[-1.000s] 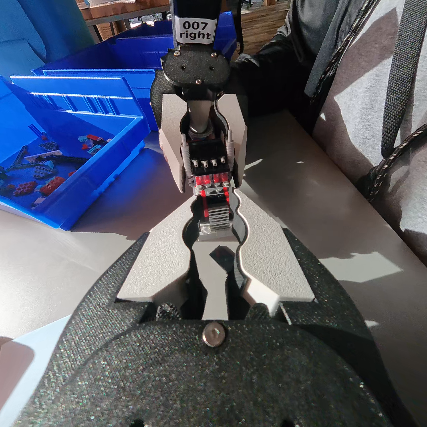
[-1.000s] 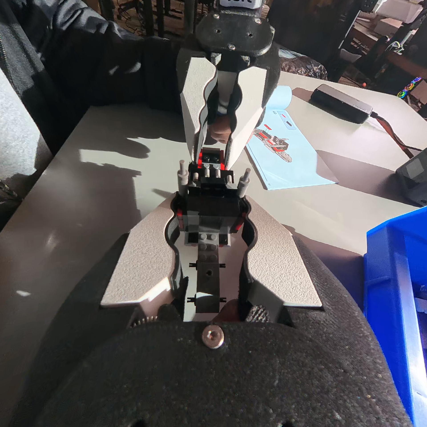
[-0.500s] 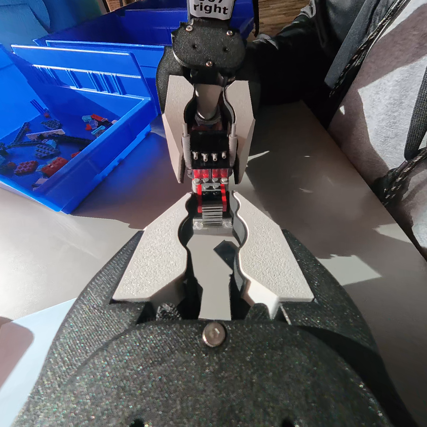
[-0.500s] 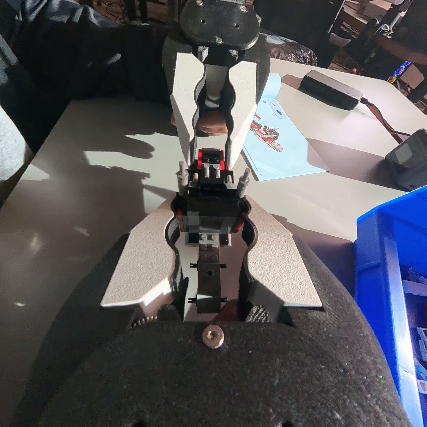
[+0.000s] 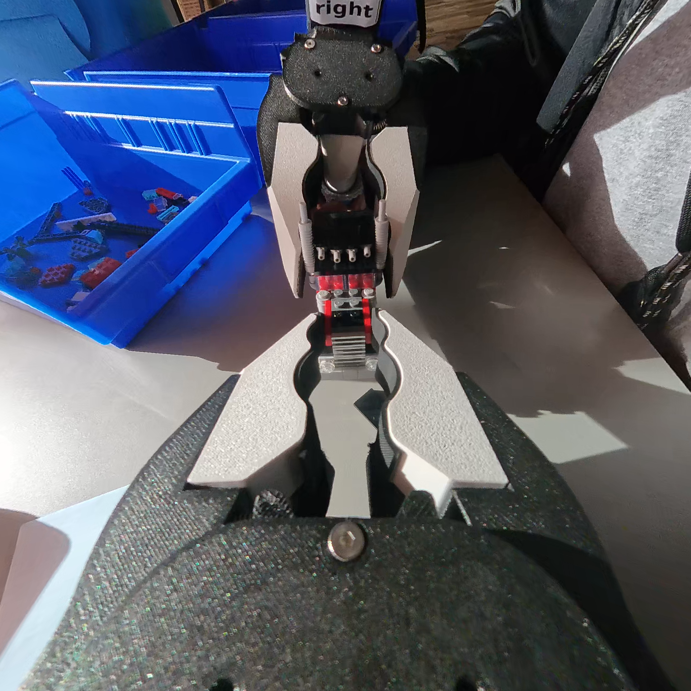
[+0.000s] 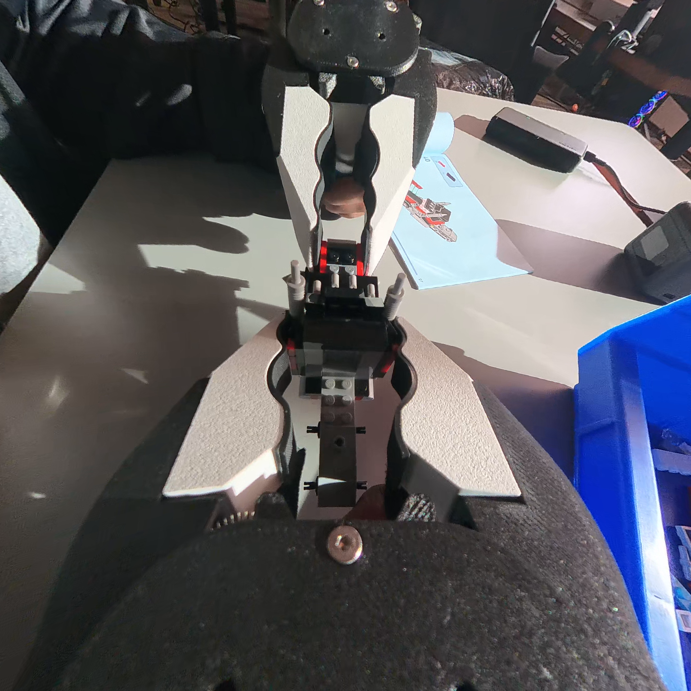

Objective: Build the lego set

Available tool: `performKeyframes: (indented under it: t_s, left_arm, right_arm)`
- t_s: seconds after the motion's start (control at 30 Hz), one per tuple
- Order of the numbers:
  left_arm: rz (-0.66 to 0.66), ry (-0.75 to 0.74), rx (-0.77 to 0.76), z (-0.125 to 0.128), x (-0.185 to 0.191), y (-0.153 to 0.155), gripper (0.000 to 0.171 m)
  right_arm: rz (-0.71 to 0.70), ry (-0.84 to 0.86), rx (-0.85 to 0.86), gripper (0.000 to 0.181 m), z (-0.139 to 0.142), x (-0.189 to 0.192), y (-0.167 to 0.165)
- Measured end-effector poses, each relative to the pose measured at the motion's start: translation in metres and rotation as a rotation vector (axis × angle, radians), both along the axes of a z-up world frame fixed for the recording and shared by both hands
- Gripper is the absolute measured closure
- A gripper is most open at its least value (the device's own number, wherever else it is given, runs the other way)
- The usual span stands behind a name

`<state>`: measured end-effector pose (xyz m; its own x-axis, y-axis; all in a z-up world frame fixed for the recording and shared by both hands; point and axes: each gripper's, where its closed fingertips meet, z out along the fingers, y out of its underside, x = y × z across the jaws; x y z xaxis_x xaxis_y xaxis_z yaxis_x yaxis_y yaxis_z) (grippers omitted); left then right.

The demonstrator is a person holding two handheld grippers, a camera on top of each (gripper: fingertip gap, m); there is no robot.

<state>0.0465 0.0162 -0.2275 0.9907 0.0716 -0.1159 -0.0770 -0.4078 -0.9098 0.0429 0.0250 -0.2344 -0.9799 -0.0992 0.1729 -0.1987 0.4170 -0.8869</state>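
Observation:
A small black, red and grey lego truck model (image 5: 347, 336) hangs above the table between my two grippers. My left gripper (image 5: 347, 325) is shut on its front end, with the silver grille and red sides. My right gripper (image 5: 346, 291) faces it from the far side and is shut on the black cab. In the right wrist view, my right gripper (image 6: 342, 329) clamps the cab of the model (image 6: 344, 336). A grey and black chassis bar (image 6: 338, 441) runs back between its fingers. The left gripper (image 6: 342, 258) pinches the far end.
A blue bin (image 5: 179, 276) with several loose pieces stands at the left, with more blue bins behind it. It also shows in the right wrist view (image 6: 613, 411). A light blue instruction booklet (image 6: 460, 239) and dark devices (image 6: 534, 138) lie beyond. A person's dark sleeve is at the table's far edge. Both grippers' tips are close together, under 4 cm apart.
Both grippers have kept their hold on the model. The opposite gripper sits a little higher and closer in each view, and the bin has shifted slightly in frame.

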Motion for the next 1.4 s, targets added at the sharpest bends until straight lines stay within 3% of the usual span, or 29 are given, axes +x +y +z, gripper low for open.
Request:
performKeyframes:
  t_s: [0.17, 0.23, 0.3, 0.43, 0.67, 0.97, 1.2, 1.4]
  left_arm:
    - [0.036, -0.026, -0.019, -0.003, -0.004, -0.001, 0.144]
    - [0.052, -0.046, -0.070, -0.010, -0.005, -0.009, 0.126]
    - [0.068, -0.073, -0.142, -0.020, -0.004, -0.021, 0.126]
    - [0.031, -0.130, -0.236, -0.035, 0.013, -0.033, 0.138]
    - [0.043, -0.084, -0.361, -0.054, 0.020, -0.039, 0.147]
    - [0.064, -0.022, -0.375, -0.052, 0.022, -0.034, 0.142]
    - [0.136, 0.065, -0.366, -0.049, 0.009, -0.035, 0.164]
    - [0.188, 0.011, -0.319, -0.041, 0.004, -0.038, 0.134]
  right_arm:
    - [-0.021, 0.016, 0.014, 0.126, -0.001, -0.006, 0.002]
    - [-0.040, 0.034, 0.038, 0.126, -0.005, -0.011, 0.005]
    - [-0.062, 0.031, 0.049, 0.126, -0.005, -0.016, 0.008]
    - [-0.076, 0.013, 0.066, 0.126, -0.007, -0.017, 0.009]
    - [-0.091, 0.029, 0.105, 0.126, -0.014, -0.018, 0.008]
    - [-0.111, 0.039, 0.121, 0.126, -0.017, -0.019, 0.007]
    - [-0.116, 0.050, 0.127, 0.126, -0.018, -0.020, 0.007]
    - [-0.118, 0.055, 0.130, 0.126, -0.018, -0.020, 0.007]
